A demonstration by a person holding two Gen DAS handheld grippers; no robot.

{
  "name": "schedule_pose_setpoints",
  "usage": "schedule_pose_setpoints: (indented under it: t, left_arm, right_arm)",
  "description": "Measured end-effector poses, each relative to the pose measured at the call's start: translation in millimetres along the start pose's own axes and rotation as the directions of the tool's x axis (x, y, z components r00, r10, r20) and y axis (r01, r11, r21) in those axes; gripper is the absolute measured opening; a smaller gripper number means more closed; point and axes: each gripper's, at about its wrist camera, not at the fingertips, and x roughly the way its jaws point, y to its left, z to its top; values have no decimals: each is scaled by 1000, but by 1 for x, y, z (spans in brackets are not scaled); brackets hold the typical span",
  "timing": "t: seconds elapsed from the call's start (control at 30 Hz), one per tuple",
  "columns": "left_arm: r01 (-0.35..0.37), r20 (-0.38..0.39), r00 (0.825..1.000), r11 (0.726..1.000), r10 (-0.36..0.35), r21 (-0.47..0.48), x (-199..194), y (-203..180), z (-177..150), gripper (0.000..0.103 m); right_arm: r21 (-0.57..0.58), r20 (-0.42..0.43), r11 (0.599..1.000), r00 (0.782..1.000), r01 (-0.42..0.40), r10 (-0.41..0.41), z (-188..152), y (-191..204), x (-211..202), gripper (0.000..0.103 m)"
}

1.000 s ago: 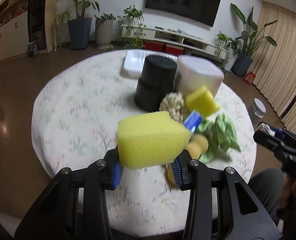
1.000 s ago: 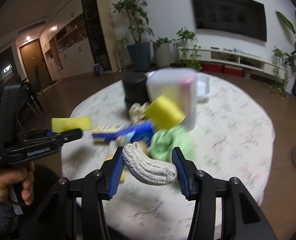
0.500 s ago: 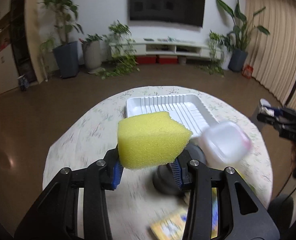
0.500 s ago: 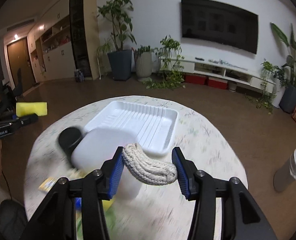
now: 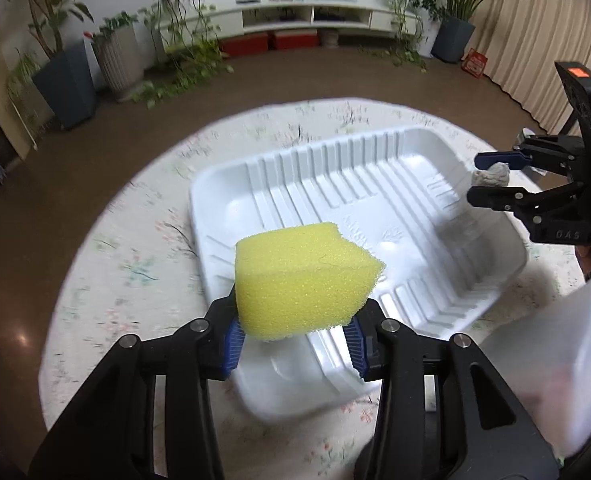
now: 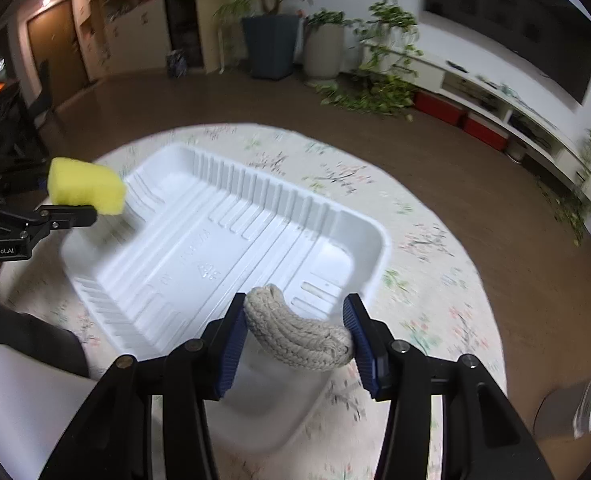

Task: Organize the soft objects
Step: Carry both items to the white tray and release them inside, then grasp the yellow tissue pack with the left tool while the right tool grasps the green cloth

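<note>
A yellow sponge point(image 5: 303, 278) is pinched between the opening jaws of the left gripper point(image 5: 295, 340) above the near-left rim of the white ribbed tray point(image 5: 375, 208), whose whole floor lies bare. A braided rope piece point(image 6: 295, 334) is clamped in the right gripper point(image 6: 295, 340) over the tray's opposite near edge. Open floral tablecloth point(image 5: 135, 264) is seen around the tray's far rim, while a blurred white container point(image 5: 555, 360) crowds its near side.

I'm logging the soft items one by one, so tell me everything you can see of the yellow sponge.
The yellow sponge is a chunky, wedge-shaped block of coarse, porous foam with a notch in its top edge. It is held in the air between the blue pads of the left gripper, whose jaws are opening slightly, above the near end of the empty white ribbed tray. Only the pads touch it.
</note>
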Motion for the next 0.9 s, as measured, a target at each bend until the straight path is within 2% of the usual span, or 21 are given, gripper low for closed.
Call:
schedule_pose_setpoints:
  t: [0.23,0.3,0.37,0.47,0.5,0.6,0.73,0.9]
  left_arm:
    - [7,-55,998,1000,-8,-8,26,-3,-9,48]
    - [23,-48,999,999,-24,-35,26,2,-9,53]
    - [34,-39,999,998,-36,-56,23,6,-9,58]
    - [50,-12,999,997,-51,-66,12,8,-12,68]
    - [60,6,998,996,-59,-72,6,10,-13,71]
    - [85,53,995,990,-79,-109,-15,17,-16,74]
    - [92,145,987,982,-69,-165,-60,24,-33,75]
    - [67,239,970,989,-34,-132,-123,0,-90,80]
  right_arm:
    - [-62,-48,998,999,-16,13,2,16,32,53]
    - [-58,-50,998,999,-17,14,1,15,33,58]
    - [-60,-37,998,999,-11,9,-1,15,31,68]
    - [-40,-2,999,1000,-9,9,-3,10,20,78]
    - [-27,17,1000,1000,-13,14,-4,8,13,78]
    - [8,71,1000,997,-17,17,-6,0,-10,78]
    - [74,170,997,985,-33,21,-28,-8,-68,80]
    - [61,270,997,962,-46,28,-83,16,-139,91]
